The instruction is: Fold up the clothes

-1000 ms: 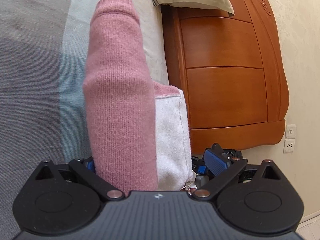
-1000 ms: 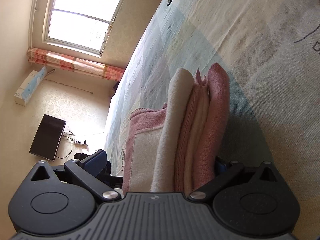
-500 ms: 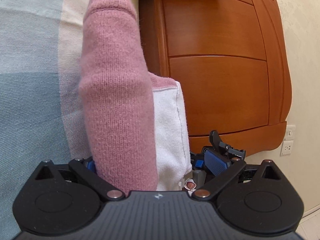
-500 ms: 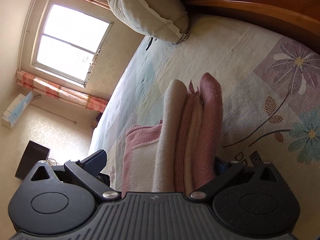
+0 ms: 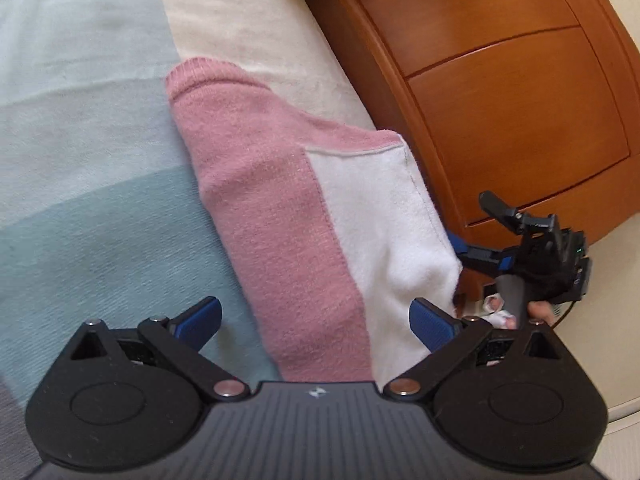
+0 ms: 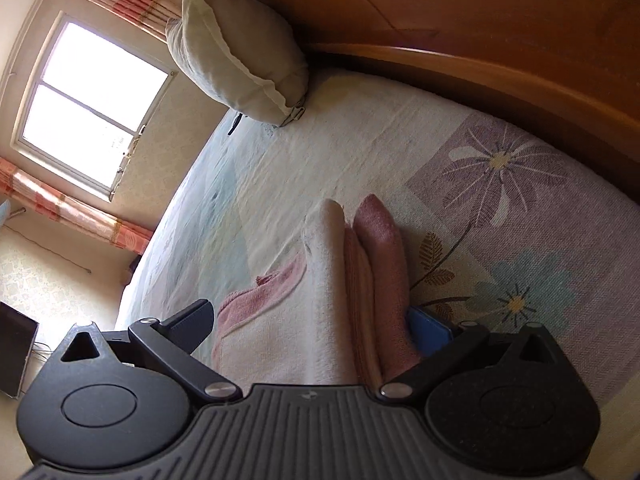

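Observation:
A folded pink and white sweater (image 5: pixel 304 216) lies on the bed cover (image 5: pixel 80 160) close to the headboard. My left gripper (image 5: pixel 316 316) is open around its near end. Bare cover shows between the left pad (image 5: pixel 200 316) and the pink side, and the white side overlaps the other pad. In the right wrist view the same sweater (image 6: pixel 360 280) shows as a thick stack of layers between the fingers of my right gripper (image 6: pixel 316 320), which stands open. Its blue pad (image 6: pixel 432 330) touches the pink layer. The other finger sits just off the stack's edge.
The wooden headboard (image 5: pixel 500 100) rises right beside the sweater. A pillow (image 6: pixel 236 60) leans against the headboard (image 6: pixel 440 20) further along the bed. The floral cover (image 6: pixel 500 200) spreads beyond the stack. A window (image 6: pixel 88 104) and a dark screen (image 6: pixel 12 352) are across the room.
The sweater has come down from upright between the fingers to lying on the bed near the headboard. The left gripper's pads, hidden by it before, now show, one clear of it.

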`<action>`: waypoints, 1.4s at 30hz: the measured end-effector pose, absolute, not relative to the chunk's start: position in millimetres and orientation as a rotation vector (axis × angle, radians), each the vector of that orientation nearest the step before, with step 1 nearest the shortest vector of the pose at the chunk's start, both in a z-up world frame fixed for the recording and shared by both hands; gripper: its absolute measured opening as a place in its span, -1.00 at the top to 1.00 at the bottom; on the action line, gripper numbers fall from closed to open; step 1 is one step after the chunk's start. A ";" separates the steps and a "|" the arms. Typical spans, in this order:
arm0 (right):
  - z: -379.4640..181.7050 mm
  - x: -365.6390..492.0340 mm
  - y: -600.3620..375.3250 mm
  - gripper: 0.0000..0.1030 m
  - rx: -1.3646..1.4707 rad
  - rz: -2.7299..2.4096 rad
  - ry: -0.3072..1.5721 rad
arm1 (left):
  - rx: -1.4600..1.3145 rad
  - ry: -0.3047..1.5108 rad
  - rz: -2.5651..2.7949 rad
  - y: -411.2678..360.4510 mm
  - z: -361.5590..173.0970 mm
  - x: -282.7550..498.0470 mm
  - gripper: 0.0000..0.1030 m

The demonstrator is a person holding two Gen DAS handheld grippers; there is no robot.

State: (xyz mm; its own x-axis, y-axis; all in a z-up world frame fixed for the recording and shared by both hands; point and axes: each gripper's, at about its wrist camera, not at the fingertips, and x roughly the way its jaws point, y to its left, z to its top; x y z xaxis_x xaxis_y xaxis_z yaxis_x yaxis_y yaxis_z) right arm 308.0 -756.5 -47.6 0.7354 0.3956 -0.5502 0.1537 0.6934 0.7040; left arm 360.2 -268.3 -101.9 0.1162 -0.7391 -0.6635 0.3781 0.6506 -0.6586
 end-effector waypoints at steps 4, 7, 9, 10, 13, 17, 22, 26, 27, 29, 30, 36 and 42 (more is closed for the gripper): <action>-9.3 287.2 -735.6 -1.00 0.710 0.264 0.669 | -0.103 1.103 -0.766 -258.1 -79.3 334.6 -0.94; -4.2 288.8 -710.7 -1.00 0.649 0.332 0.698 | -0.045 1.093 -0.752 -280.0 -68.3 335.3 -0.94; -13.8 290.8 -702.8 -1.00 0.614 0.306 0.752 | -0.023 1.092 -0.743 -296.7 -61.1 336.3 -0.94; -22.5 290.5 -705.7 -1.00 0.604 0.267 0.777 | -0.028 1.089 -0.742 -294.5 -59.4 333.7 -0.94; -44.2 287.2 -715.1 -0.85 0.595 0.170 0.826 | -0.025 1.062 -0.729 -293.9 -60.8 326.2 -0.94; -27.0 263.7 -716.9 -0.96 0.657 0.180 0.717 | 0.003 1.005 -0.701 -283.0 -57.6 313.4 -0.94; -21.1 254.8 -692.5 -0.98 0.607 0.292 0.741 | 0.023 0.988 -0.699 -281.9 -55.8 305.1 -0.94; -44.4 254.6 -701.9 -0.77 0.593 0.141 0.813 | 0.034 0.972 -0.686 -279.3 -50.6 298.8 -0.94; -44.4 248.6 -704.4 -0.69 0.622 0.138 0.792 | 0.046 0.963 -0.683 -278.5 -49.9 296.5 -0.94; -42.4 236.6 -706.5 -0.76 0.664 0.136 0.753 | 0.072 0.948 -0.676 -277.9 -48.5 292.0 -0.94; -38.9 231.3 -701.8 -0.89 0.657 0.152 0.740 | 0.086 0.942 -0.670 -278.2 -47.9 290.1 -0.94; -46.9 223.6 -682.8 -0.91 0.567 0.147 0.816 | 0.098 0.939 -0.668 -279.8 -44.3 283.5 -0.94; -29.2 209.5 -688.9 -0.88 0.553 0.054 0.738 | 0.159 0.910 -0.603 -270.1 -46.6 274.6 -0.94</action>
